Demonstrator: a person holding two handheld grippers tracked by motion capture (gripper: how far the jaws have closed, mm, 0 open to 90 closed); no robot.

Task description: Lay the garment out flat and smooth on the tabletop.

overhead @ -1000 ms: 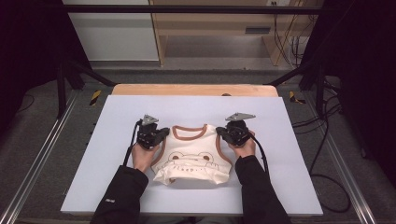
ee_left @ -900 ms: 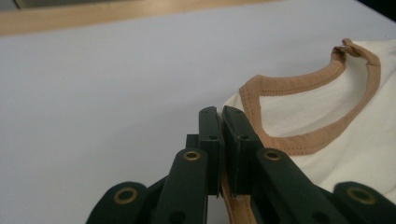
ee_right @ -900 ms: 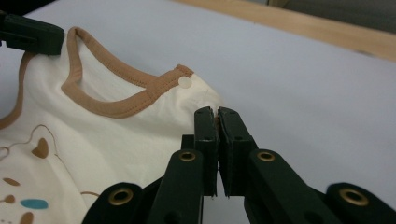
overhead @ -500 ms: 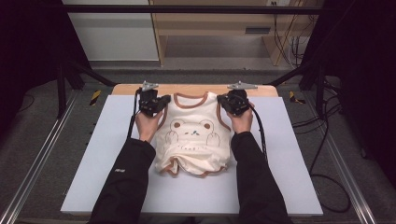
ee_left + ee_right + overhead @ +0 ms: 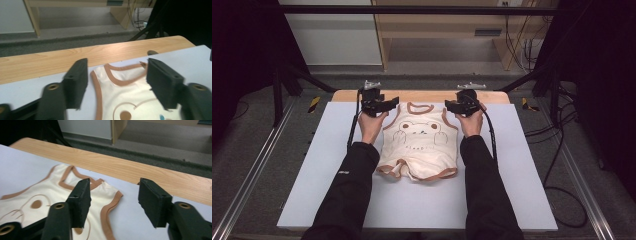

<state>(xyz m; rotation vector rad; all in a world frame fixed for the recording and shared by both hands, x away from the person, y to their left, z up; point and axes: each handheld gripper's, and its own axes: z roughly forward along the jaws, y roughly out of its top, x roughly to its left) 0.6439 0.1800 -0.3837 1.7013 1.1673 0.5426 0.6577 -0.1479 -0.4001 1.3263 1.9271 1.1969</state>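
The cream baby bodysuit (image 5: 419,145) lies flat on the white mat (image 5: 312,180), neckline toward the wooden table edge (image 5: 432,95). Left gripper (image 5: 384,106) and right gripper (image 5: 455,106) hover at its shoulder straps, jaws just opened wide, gripping nothing
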